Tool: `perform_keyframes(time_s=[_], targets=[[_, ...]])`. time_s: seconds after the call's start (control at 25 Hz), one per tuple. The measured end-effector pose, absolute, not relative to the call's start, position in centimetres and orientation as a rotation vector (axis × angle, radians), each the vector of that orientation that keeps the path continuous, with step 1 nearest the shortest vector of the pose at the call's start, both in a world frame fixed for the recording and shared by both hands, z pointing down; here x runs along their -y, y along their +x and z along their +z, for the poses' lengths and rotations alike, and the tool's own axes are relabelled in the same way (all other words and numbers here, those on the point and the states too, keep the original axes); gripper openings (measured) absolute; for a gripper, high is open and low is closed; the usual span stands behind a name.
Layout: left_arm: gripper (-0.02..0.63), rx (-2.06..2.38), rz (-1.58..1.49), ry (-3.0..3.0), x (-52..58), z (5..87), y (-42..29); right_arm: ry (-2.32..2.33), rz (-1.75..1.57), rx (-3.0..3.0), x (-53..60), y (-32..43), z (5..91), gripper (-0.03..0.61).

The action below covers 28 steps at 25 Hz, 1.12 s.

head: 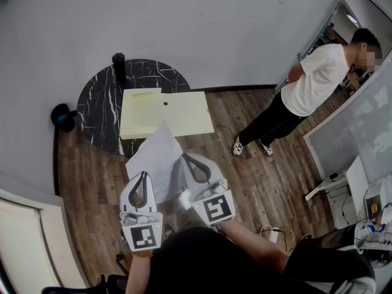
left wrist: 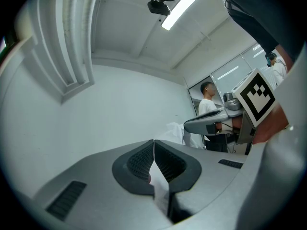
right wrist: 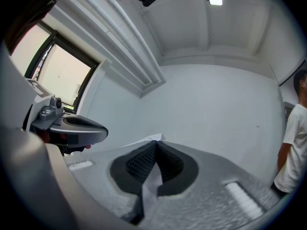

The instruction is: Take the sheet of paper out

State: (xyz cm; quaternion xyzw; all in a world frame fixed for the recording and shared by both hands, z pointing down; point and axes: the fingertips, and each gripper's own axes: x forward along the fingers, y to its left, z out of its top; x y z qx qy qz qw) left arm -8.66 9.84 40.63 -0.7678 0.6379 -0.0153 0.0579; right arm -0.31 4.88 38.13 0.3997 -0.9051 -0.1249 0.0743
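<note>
**Fig., head view.** Sheet of paper (head: 156,155) is held up by 2 grippers, near the pale yellow folder (head: 184,112) on the black marbled bench (head: 98,103). L gripper (head: 144,175): fingers clamped on the sheet's edge. R gripper (head: 187,158): same; both gripper views show paper pinched between the pads. Sheet's top corner overlaps the folder in view; contact can't be told. Judged: extraction approx. done. Left: carry the sheet clear & set it down.
</note>
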Motion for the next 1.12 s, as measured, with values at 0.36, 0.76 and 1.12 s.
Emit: perform_keyframes(time_s=[0.36, 0.76, 1.12], targets=[[0.005, -1.94, -0.058, -2.33, -9.5, 41.0, -8.5, 1.19, -0.346, 2.716, -4.4, 0.0, 38.8, -0.005], [0.005, -1.951, -0.078, -2.324, -9.3, 41.4, -8.9, 1.185, -0.345, 2.707, -3.8, -0.1, 39.1, -0.005], [0.005, -1.964, -0.079, -2.32, -8.1, 41.8, -9.1, 1.185, -0.353, 2.709, -2.2, -0.1, 39.5, -0.005]])
